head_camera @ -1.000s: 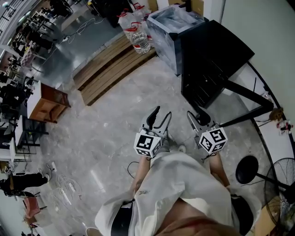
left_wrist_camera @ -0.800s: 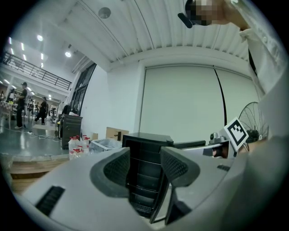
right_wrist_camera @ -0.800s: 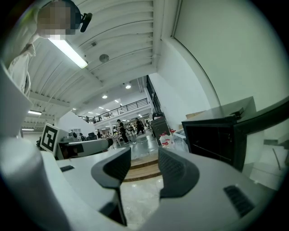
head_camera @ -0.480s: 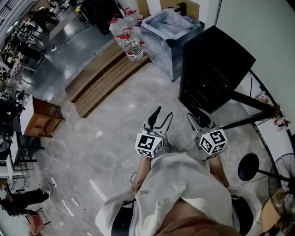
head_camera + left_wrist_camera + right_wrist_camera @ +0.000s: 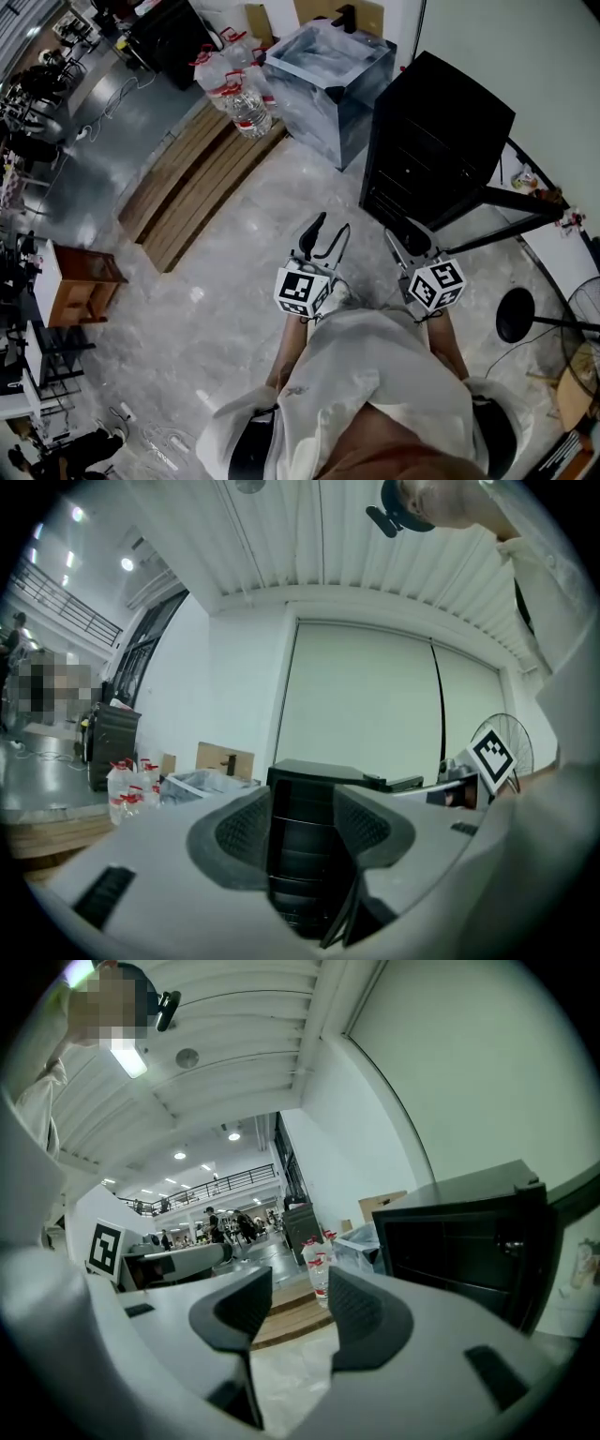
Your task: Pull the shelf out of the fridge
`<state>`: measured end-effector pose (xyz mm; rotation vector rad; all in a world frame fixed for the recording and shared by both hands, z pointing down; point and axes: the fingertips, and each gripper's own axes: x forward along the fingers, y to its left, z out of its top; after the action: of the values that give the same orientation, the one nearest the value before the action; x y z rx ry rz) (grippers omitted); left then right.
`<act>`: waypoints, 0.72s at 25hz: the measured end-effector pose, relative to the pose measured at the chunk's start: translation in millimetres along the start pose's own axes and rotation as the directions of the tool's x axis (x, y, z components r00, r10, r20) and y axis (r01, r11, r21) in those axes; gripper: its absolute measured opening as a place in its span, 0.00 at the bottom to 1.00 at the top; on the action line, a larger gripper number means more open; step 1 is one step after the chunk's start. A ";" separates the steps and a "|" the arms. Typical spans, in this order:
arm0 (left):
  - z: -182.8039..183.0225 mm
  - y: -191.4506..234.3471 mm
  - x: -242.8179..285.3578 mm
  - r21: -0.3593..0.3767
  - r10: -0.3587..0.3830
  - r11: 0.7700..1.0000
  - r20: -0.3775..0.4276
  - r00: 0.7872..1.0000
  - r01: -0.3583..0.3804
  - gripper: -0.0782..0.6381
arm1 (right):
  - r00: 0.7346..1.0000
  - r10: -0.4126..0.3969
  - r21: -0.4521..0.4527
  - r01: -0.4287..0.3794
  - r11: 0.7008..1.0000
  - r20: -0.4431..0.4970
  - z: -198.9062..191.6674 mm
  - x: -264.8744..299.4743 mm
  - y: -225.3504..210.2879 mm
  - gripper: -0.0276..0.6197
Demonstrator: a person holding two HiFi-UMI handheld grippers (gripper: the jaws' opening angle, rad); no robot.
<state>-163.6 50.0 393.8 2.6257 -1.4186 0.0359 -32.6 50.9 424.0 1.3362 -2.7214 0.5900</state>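
The small black fridge stands on the floor ahead of me, its door swung open to the right. Its dark open front faces me; shelf lines show faintly inside. My left gripper and right gripper are held side by side in the air, a short way in front of the fridge. Both are open with nothing between the fingers. In the left gripper view the fridge shows between the open jaws of my left gripper. In the right gripper view the fridge's open front lies right of my right gripper.
A grey box lined with plastic stands left of the fridge, with large water bottles and a wooden pallet beside it. A fan and a black round stand base are at the right. A wooden cabinet stands far left.
The pallet, bottles and cabinet have slid left and down in the head view as I moved across the floor. Both grippers keep their place before me, jaws unchanged.
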 end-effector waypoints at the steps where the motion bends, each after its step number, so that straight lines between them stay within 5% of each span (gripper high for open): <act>1: 0.1 5.1 1.4 -0.001 -0.013 1.000 0.001 1.000 0.013 0.41 | 1.000 -0.016 0.002 0.016 1.000 0.002 -0.3 2.7 0.6 0.33; 9: -6.9 27.1 19.3 -0.035 -0.085 0.996 0.004 0.996 0.085 0.41 | 0.992 -0.118 -0.021 0.118 0.993 -0.031 -8.2 13.5 -4.3 0.33; 18: -11.0 42.6 39.8 -0.063 -0.106 0.992 0.008 0.994 0.107 0.41 | 0.990 -0.137 0.008 0.137 0.990 -0.039 -7.6 34.7 -17.6 0.33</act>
<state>-176.6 -4.3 413.8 2.6469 -1.2575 -0.0271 -41.6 17.8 443.9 1.4839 -2.5742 0.6129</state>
